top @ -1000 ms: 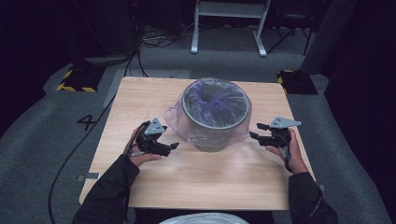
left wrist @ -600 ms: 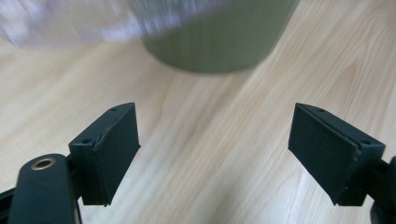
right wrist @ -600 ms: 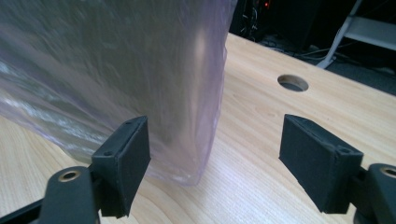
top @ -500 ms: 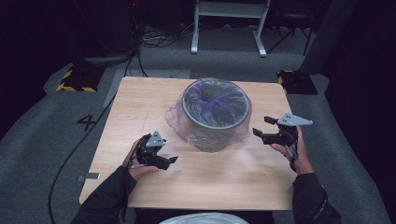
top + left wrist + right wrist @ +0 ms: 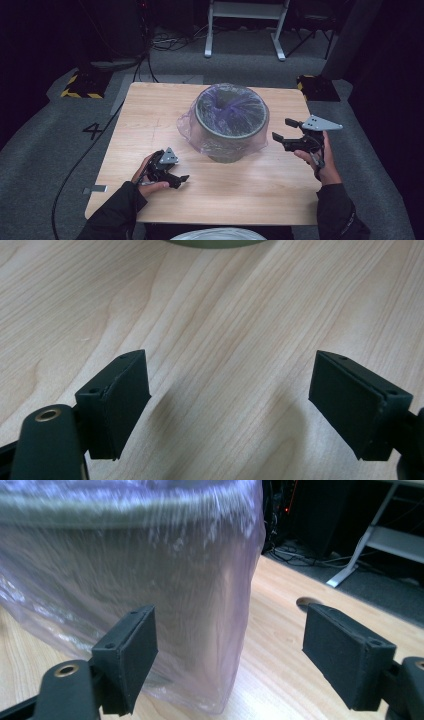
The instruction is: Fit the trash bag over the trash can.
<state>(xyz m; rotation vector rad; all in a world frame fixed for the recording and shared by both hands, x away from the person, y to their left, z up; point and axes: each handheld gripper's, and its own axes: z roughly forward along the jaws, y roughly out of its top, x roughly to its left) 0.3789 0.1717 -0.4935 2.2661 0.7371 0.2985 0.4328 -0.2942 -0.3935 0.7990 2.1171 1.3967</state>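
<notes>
A grey round bin (image 5: 227, 145) stands mid-table, lined with a thin purple plastic bag (image 5: 187, 131) that drapes over its rim and down its sides. My left gripper (image 5: 181, 179) lies low on the wood in front of the bin's left side, open over bare table (image 5: 230, 340), with the bin's base (image 5: 215, 242) farther ahead. My right gripper (image 5: 282, 129) hovers just right of the bin, its jaws having just been opening. It is open, with the bag (image 5: 150, 580) a little ahead and nothing pressed between the pads.
The wooden table (image 5: 250, 200) ends close behind both hands. Grey floor surrounds it, with cables (image 5: 100, 135) at the left, yellow-black striped blocks (image 5: 80, 86) and a white metal frame (image 5: 245, 30) behind. A pale rounded object (image 5: 215, 234) sits at the near edge.
My left gripper has drawn back from the bag toward the near edge and sunk onto the table. My right gripper has lifted a little beside the bin, its jaws standing wider.
</notes>
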